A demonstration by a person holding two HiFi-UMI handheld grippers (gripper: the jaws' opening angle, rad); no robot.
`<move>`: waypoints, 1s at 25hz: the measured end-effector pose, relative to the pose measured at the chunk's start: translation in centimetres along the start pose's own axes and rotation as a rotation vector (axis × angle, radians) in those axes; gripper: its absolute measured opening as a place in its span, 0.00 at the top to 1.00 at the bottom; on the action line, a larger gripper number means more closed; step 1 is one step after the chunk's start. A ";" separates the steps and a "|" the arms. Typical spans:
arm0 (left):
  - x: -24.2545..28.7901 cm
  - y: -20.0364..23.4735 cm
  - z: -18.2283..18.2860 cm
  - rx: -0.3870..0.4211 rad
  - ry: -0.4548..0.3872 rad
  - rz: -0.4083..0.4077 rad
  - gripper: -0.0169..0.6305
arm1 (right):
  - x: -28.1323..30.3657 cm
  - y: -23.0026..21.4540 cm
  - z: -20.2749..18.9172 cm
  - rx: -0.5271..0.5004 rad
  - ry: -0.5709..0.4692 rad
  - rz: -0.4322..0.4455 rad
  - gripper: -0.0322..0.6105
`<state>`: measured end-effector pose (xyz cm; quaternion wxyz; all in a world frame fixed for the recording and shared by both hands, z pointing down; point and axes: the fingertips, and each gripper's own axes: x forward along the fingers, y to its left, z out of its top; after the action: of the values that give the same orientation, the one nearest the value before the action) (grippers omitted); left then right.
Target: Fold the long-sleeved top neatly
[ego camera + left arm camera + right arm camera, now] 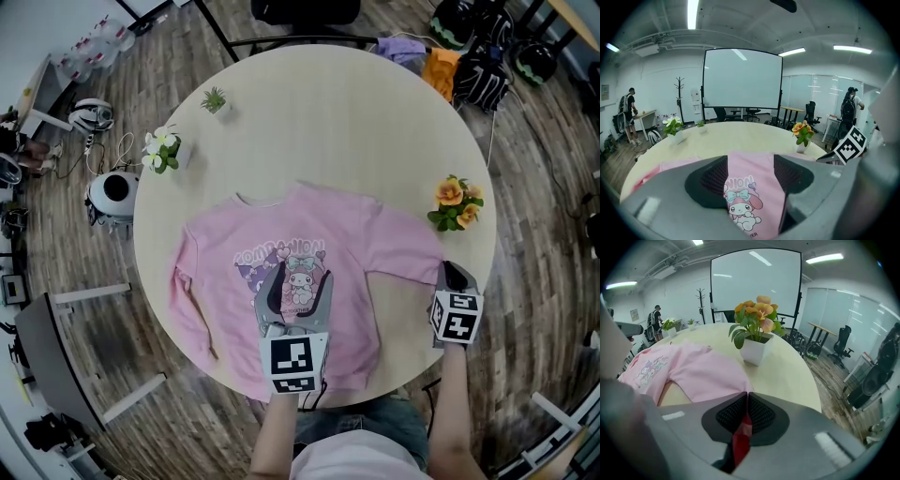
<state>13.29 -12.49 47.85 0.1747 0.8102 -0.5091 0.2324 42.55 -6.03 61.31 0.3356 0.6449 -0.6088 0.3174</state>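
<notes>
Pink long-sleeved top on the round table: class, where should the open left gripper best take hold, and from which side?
On the pink top, probably the free sleeve cuff, coming from the table's near-left edge: that sleeve lies flat along the body, its end exposed. The right gripper is shut on the other sleeve.

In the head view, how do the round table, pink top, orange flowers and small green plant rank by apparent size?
Largest to smallest:
round table
pink top
orange flowers
small green plant
No two look alike in size.
</notes>
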 end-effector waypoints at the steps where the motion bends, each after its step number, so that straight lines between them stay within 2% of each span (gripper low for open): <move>1: -0.2 0.0 0.1 0.000 -0.003 0.002 0.51 | -0.2 0.0 0.2 0.005 -0.008 0.001 0.89; 9: -2.3 0.1 1.3 -0.004 -0.044 0.027 0.51 | -4.1 0.7 4.3 0.033 -0.137 0.029 0.89; 16: -5.9 0.1 2.0 -0.013 -0.097 0.074 0.51 | -7.8 2.9 8.3 0.007 -0.268 0.082 0.89; 25: -12.8 2.0 2.1 -0.042 -0.168 0.209 0.51 | -11.1 8.0 12.5 -0.091 -0.388 0.176 0.89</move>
<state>7.10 -4.95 39.11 0.1232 0.7655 -0.6081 0.1702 33.98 -10.21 45.43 0.2118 0.6225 -0.7297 0.1875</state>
